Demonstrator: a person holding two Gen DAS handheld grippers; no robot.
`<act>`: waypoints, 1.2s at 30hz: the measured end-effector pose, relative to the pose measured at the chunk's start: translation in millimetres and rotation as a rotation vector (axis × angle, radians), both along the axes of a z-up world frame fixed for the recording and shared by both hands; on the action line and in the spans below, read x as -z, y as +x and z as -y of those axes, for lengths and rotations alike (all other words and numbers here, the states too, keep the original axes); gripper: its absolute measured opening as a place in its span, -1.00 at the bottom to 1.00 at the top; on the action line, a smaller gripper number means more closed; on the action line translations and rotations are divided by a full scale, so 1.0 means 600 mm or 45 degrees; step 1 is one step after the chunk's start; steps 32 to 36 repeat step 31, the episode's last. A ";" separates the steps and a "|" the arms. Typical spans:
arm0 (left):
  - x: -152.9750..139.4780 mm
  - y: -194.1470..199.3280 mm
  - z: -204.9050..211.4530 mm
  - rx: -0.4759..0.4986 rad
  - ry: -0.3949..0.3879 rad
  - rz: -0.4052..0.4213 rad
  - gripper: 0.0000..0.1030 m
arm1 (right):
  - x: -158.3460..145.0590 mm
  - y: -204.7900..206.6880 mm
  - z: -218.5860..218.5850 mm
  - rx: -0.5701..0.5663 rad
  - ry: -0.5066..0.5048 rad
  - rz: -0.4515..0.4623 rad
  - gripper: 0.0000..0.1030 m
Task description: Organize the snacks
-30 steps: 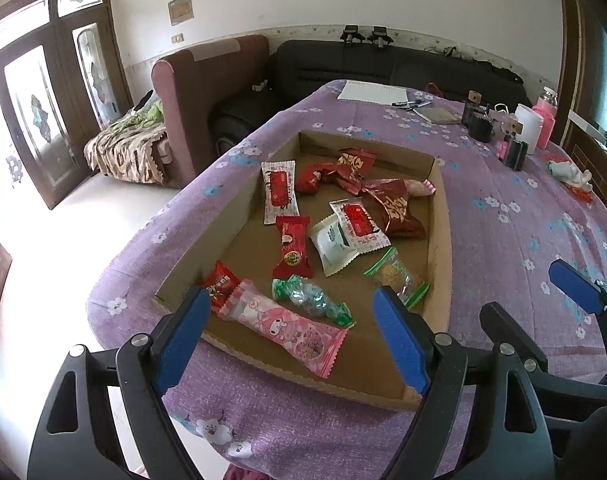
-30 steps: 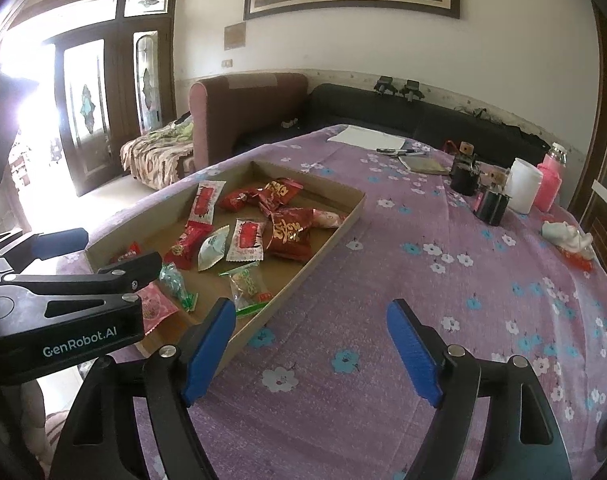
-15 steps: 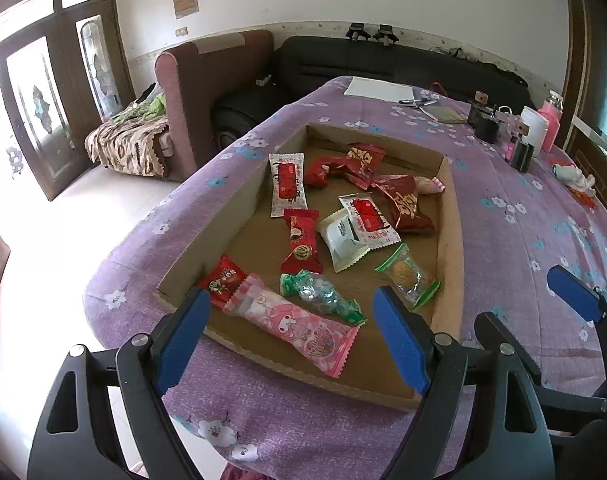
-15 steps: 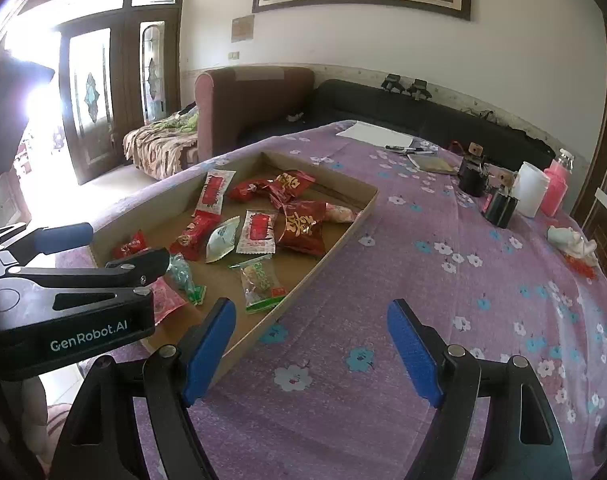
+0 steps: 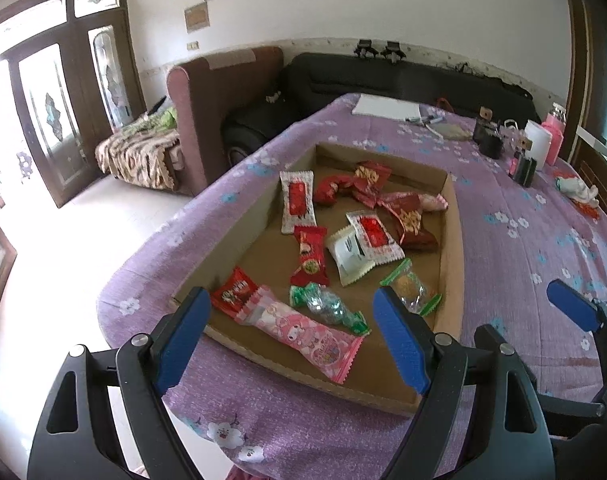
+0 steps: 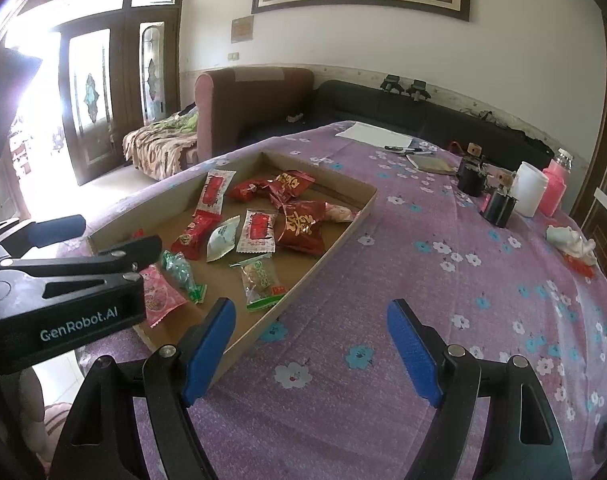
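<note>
Left wrist view has drawn back from the tray (image 5: 449,240) in the last second; snacks (image 5: 303,256) lie unmoved, both grippers (image 5: 291,344) (image 6: 311,344) apart, holding nothing.

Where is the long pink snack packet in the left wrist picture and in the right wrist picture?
Left wrist view: the pink packet lies low in the middle, at the near edge of the cardboard tray, between the open left gripper fingers.
Right wrist view: the pink packet is at lower left, partly hidden behind the left gripper body.
Shared landmark: the green clear candy beside it.
</note>
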State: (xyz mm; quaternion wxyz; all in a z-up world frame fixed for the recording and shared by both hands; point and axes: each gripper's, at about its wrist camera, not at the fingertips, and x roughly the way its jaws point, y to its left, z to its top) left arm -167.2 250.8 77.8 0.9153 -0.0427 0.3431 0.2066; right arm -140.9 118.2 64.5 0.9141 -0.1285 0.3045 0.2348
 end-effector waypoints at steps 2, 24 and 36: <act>-0.010 -0.009 0.003 -0.033 0.042 0.058 0.64 | -0.001 -0.001 0.000 -0.001 0.000 0.002 0.55; -0.043 -0.013 0.034 0.078 -0.035 0.117 1.00 | -0.022 -0.017 0.027 -0.007 0.028 0.073 0.61; -0.059 0.021 0.075 0.189 -0.075 0.099 1.00 | -0.039 0.005 0.078 0.086 0.065 0.082 0.61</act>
